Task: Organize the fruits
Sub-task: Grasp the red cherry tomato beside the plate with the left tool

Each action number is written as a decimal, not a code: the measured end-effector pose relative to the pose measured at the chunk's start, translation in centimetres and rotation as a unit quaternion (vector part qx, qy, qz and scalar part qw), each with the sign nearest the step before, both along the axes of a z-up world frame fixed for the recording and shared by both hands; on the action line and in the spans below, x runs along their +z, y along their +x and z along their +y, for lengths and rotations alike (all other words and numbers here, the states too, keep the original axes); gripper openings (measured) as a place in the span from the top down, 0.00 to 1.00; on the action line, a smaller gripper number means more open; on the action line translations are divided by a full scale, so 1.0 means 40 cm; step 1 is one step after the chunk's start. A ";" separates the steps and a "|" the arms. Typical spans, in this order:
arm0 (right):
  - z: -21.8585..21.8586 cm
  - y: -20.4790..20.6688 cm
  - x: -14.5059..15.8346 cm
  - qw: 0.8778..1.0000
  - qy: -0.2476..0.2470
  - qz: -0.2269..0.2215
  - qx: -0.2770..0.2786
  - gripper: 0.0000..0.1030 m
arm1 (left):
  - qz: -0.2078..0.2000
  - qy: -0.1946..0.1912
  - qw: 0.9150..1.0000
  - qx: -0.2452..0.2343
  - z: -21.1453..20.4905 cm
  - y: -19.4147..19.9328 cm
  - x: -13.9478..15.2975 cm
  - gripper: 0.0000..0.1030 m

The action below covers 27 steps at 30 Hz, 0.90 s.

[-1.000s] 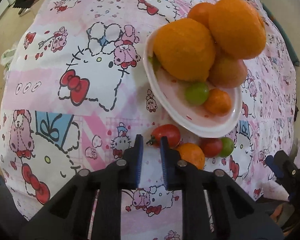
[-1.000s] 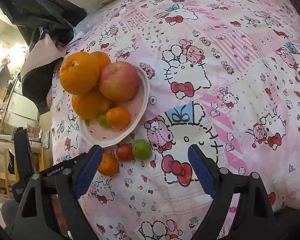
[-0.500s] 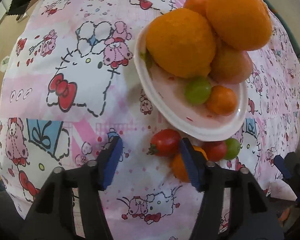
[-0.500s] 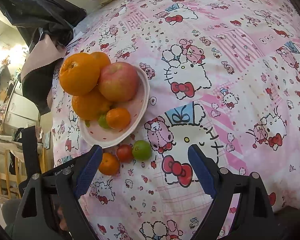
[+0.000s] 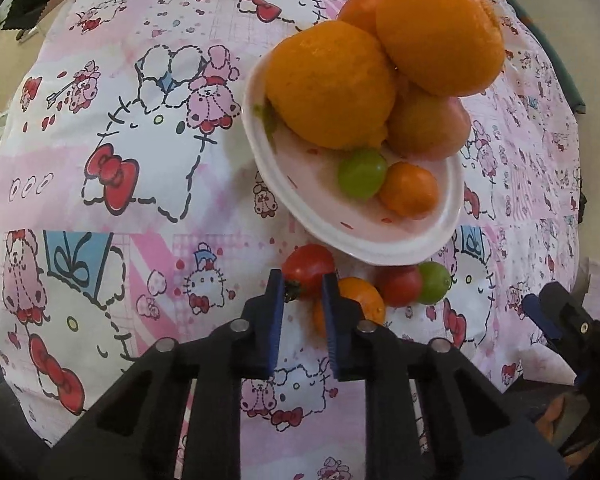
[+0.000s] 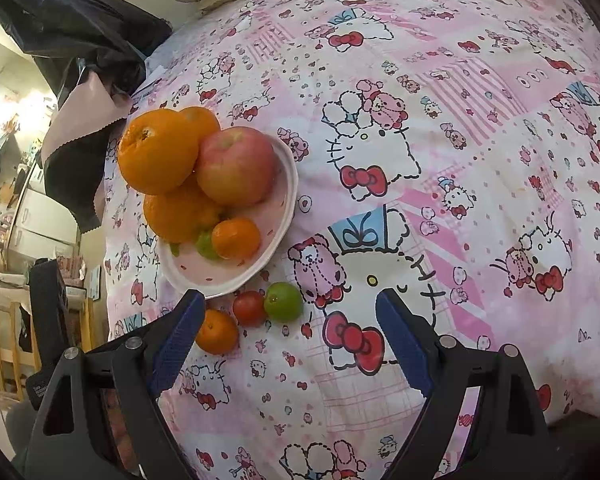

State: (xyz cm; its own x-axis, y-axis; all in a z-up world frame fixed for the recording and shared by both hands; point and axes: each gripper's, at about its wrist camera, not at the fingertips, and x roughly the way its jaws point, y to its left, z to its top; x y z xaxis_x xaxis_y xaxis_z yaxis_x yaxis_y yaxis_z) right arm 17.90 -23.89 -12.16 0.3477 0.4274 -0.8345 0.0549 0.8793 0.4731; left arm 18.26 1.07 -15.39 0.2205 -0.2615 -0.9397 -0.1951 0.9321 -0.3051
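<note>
The left claw (image 5: 302, 280) has just been closing and now stands at its narrowest. The stem end of the small red cherry tomato (image 5: 309, 266) lies right at its blue pad tips, on the pink cartoon-print sheet (image 5: 140, 208). From the left wrist view I cannot tell whether the pads actually pinch it or have shut just short of it.

The step in hand looks like picking this tomato up to go onto the white oval plate with pink specks (image 5: 380, 250). The tomato is round and slick, so a nip at its end would likely squirt it out. It would be better to reopen the claw, move further in so the pads straddle the tomato's widest part, then close gently.

The small orange tangerine (image 5: 360, 292) lies just beside the right pad, with a second red tomato (image 5: 398, 290) and a green lime (image 5: 434, 282) beyond it. A straight lift would avoid nudging them. The plate is already piled with large oranges (image 5: 332, 84), so the bare front patch near its rim is the safest landing spot.

The right claw (image 6: 290, 298) hangs wide open and empty above the loose fruit.
</note>
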 end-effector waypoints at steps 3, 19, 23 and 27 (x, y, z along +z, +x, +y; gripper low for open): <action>0.002 0.000 0.002 1.000 0.001 -0.001 0.000 0.13 | 0.005 -0.002 1.000 0.011 0.021 -0.010 -0.002 0.85; 0.017 -0.004 0.009 1.000 0.003 -0.004 0.011 0.13 | 0.003 -0.047 0.996 0.072 0.074 -0.013 0.001 0.48; -0.002 -0.004 0.006 1.000 0.005 0.000 0.001 0.13 | 0.018 -0.028 0.998 0.052 0.025 0.010 -0.023 0.50; -0.014 0.000 0.001 1.000 0.004 0.004 -0.007 0.13 | 0.020 -0.014 0.999 0.042 -0.005 0.024 -0.038 0.50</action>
State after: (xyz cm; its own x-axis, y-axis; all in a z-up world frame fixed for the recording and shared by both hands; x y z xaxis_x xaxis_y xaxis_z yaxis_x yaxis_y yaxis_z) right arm 17.89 -24.46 -12.13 0.3461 0.4288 -0.8344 0.0711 0.8749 0.4791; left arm 19.21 0.86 -16.91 0.2054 -0.2698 -0.9408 -0.2844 0.9033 -0.3211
